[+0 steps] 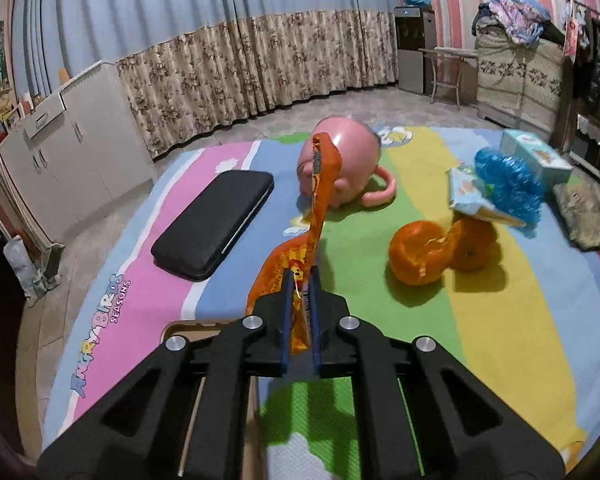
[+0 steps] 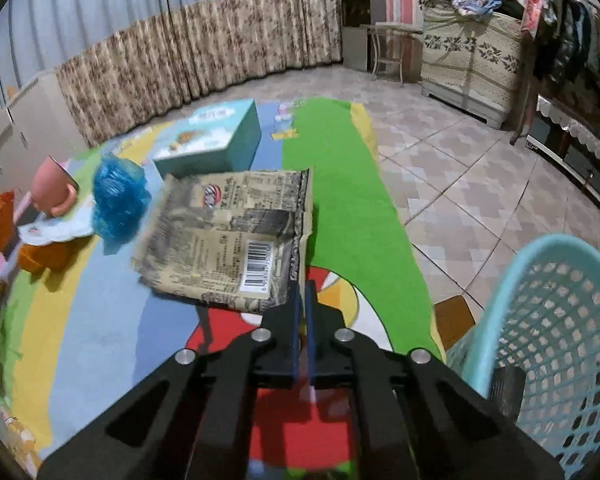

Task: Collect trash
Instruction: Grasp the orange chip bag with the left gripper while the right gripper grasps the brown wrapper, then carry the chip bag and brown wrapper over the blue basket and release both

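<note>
"ANGRY BIRDS SEASONS" (image 1: 100, 332) runs along our striped cartoon mat (image 1: 500, 320) on a tiled floor (image 2: 480, 168). Our left tongs (image 1: 302, 280) pinch an orange wrapper (image 1: 320, 184), lifted before the pink cup (image 1: 340, 168). Our right tongs (image 2: 302, 292) clamp a barcoded beige packet (image 2: 228, 232) above the mat; only this view shows the teal basket (image 2: 548, 320) alongside.

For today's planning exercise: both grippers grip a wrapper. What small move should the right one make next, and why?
Probably swing the right gripper rightward over the teal basket: it is shut on the beige wrapper, lifted off the mat, and the basket stands just beside it.
</note>
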Demonstrator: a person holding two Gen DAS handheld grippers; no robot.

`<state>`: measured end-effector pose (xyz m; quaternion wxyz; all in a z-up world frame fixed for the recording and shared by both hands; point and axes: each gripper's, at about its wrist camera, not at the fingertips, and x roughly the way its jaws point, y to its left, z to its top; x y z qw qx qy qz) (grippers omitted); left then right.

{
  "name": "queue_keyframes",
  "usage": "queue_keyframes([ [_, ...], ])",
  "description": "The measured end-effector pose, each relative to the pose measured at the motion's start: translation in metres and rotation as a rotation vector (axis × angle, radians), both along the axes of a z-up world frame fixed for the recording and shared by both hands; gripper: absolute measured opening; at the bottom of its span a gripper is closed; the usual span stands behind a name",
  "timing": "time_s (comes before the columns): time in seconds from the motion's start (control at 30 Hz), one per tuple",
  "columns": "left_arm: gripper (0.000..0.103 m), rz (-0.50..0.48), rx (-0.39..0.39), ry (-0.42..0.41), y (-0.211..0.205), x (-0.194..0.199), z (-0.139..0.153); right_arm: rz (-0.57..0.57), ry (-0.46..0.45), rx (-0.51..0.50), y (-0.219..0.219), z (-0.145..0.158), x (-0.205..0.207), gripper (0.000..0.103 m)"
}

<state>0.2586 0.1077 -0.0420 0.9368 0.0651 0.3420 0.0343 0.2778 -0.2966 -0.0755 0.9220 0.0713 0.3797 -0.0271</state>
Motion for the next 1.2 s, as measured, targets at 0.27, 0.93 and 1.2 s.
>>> queue_keyframes([
  [0.27, 0.005, -0.035, 0.019, -0.083, -0.019, -0.028, 0.035, 0.021, -0.067, 0.048, -0.009, 0.023, -0.041, 0.002],
  [0.93, 0.005, -0.035, 0.025, -0.069, -0.025, -0.011, 0.023, 0.006, 0.106, 0.013, 0.014, -0.014, 0.037, 0.054],
  [1.2, 0.005, -0.04, 0.005, -0.055, -0.027, 0.001, 0.01, 0.004, 0.125, -0.046, 0.024, -0.021, 0.045, 0.046],
])
